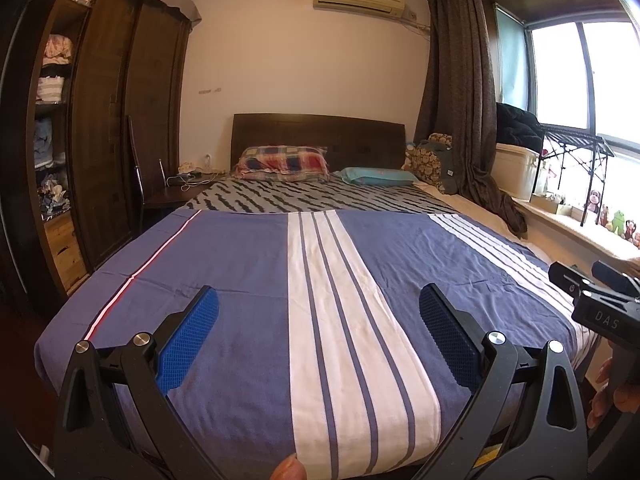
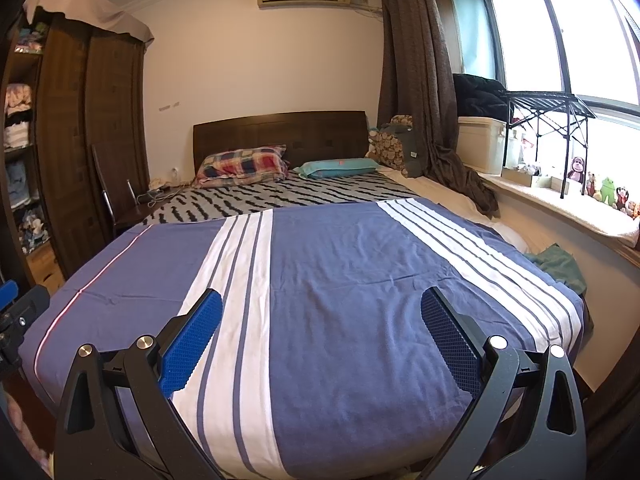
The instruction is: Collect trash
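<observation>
**Both grippers held wide over the foot of the bed**

The left gripper (image 1: 319,308) hangs above the blue bedspread (image 1: 248,280), its jaws spread far apart with nothing between them; the white band with thin blue stripes (image 1: 320,320) runs straight up the gap between its blue pads (image 1: 188,344). The right gripper (image 2: 321,312) sits in the same pose over the same cover, jaws equally wide and empty. In the left wrist view the right gripper's black body (image 1: 596,304) shows at the right edge, off the side of the bed.

No piece of trash can be made out on the bedspread in either view. The nearest loose item is a crumpled green cloth (image 2: 560,266) lying at the bed's right edge, beside the window ledge (whether it counts as trash I cannot tell).

Further up the bed lie a plaid pillow (image 2: 244,166) and a teal pillow (image 2: 340,168) against the dark wooden headboard (image 2: 280,130). A tall wardrobe (image 1: 120,120) stands to the left, a brown curtain (image 2: 416,72) hangs to the right, and small plush toys (image 2: 600,188) line the window ledge (image 2: 560,208).
</observation>
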